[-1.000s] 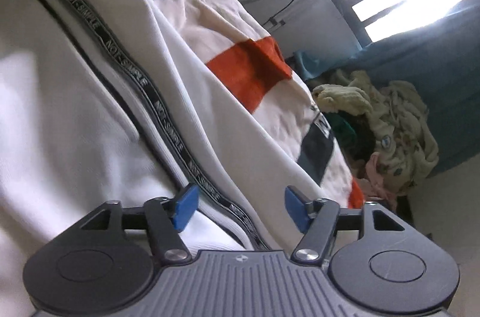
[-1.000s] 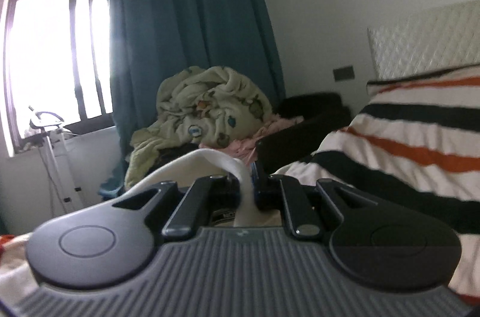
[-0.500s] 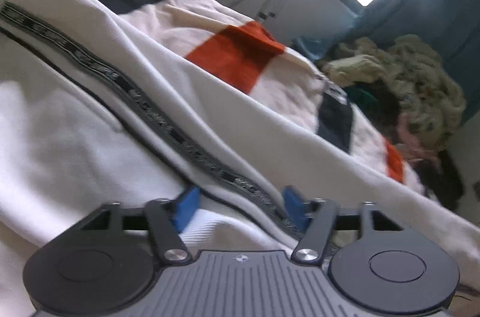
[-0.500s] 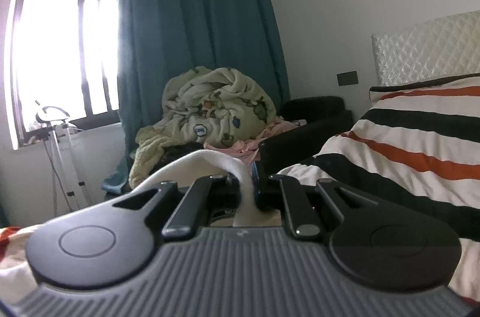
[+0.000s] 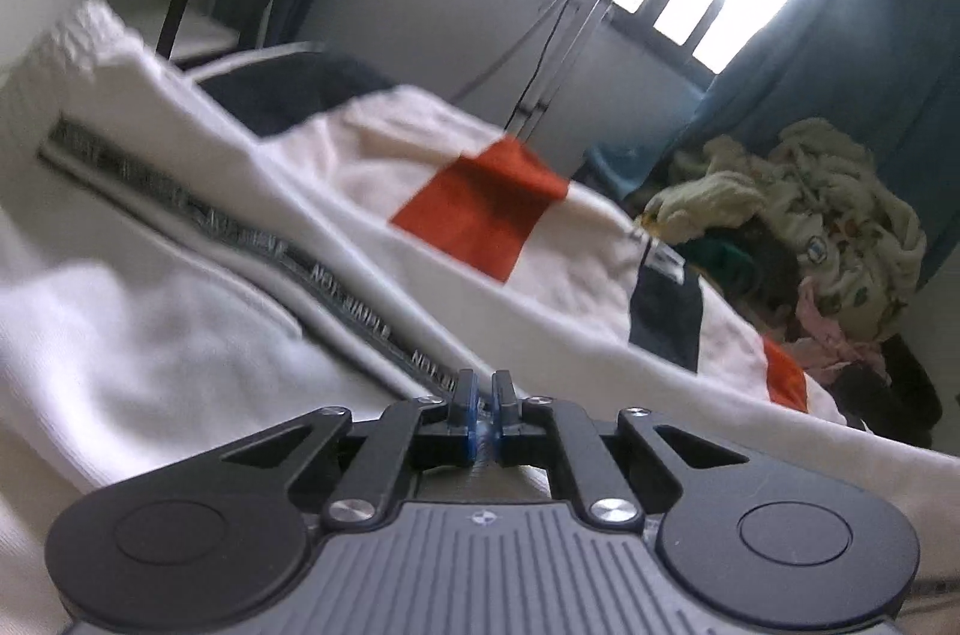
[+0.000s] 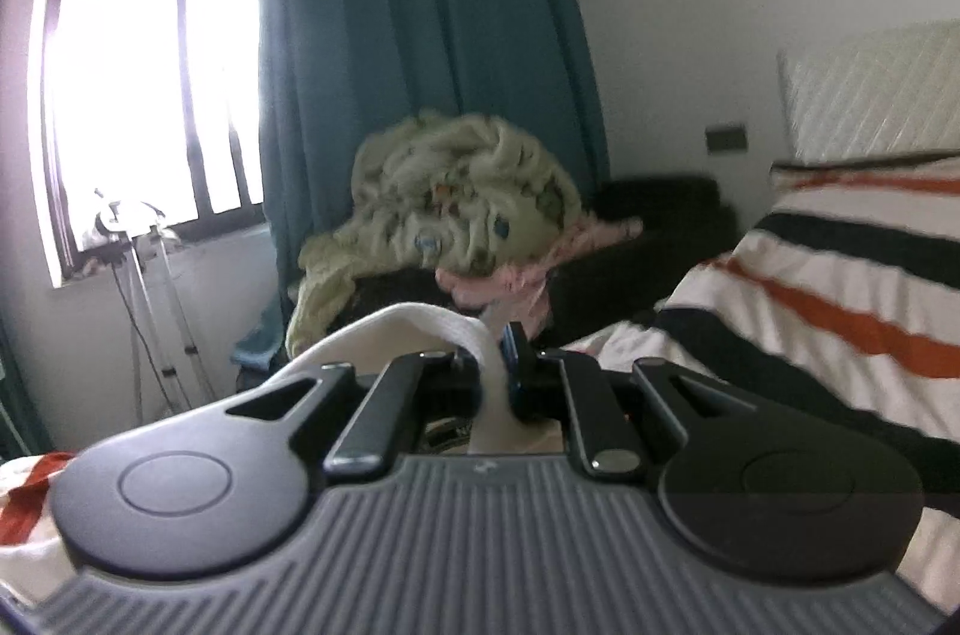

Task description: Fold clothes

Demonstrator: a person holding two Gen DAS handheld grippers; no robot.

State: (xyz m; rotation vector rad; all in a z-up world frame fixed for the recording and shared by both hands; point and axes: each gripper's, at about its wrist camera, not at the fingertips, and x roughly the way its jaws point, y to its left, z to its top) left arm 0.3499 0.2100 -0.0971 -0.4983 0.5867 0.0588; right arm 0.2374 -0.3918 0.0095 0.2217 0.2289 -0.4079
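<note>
A white garment (image 5: pixel 156 311) with a black lettered stripe (image 5: pixel 336 287) lies across the striped bed cover. My left gripper (image 5: pixel 483 389) is shut at the garment's near edge, right by the lettered stripe; the cloth between the pads is barely visible. My right gripper (image 6: pixel 493 356) is shut on a fold of the white garment (image 6: pixel 420 320), which arches up and over to the left in the right wrist view.
The bed cover has orange, black and white stripes (image 5: pixel 480 209) (image 6: pixel 840 299). A heap of pale blankets and pink clothes (image 6: pixel 456 209) (image 5: pixel 828 215) sits on a dark seat by the blue curtain (image 6: pixel 414 35). A metal stand (image 6: pixel 150 287) is under the window.
My left gripper's jaws have gone from wide open to shut at the garment's edge by the lettered stripe. The right gripper has stayed shut on the cloth and shifted slightly.
</note>
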